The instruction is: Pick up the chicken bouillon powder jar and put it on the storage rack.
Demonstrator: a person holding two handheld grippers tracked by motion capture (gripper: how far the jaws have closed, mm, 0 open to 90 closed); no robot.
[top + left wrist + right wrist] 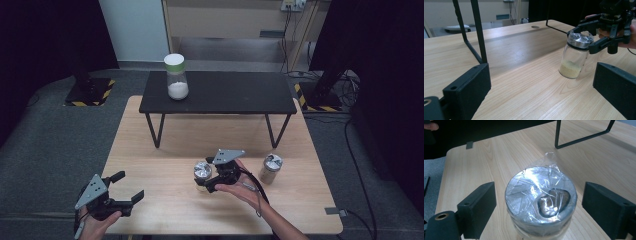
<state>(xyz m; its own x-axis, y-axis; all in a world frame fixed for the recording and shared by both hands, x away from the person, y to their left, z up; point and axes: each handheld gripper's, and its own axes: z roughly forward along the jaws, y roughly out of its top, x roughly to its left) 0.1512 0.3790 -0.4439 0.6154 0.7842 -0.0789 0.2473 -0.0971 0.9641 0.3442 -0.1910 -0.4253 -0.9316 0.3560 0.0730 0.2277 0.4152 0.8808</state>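
My right gripper (206, 181) sits over the middle of the bench's near half, jaws spread wide to either side of the small glass jar (202, 173) — in the right gripper view the jar's foil-and-film-covered lid (541, 201) lies between the two black jaws with a clear gap on each side, so nothing is clamped. The left gripper view shows the same thing from the side: the jar (574, 59) stands upright on the wood, pale yellow grains in its bottom, and the right gripper (596, 35) brackets its lid from above.

My left gripper (129, 186) is held at the near left corner of the bench, well apart from the jar, jaws wide open and holding nothing.

A second small jar (270, 168) with a silvery lid stands near the right edge, beside my right hand. Toward the far edge a low black shelf (218, 93) stands on the bench, carrying a taller jar (176, 76) with a white lid — white powder in its bottom — at its left end.
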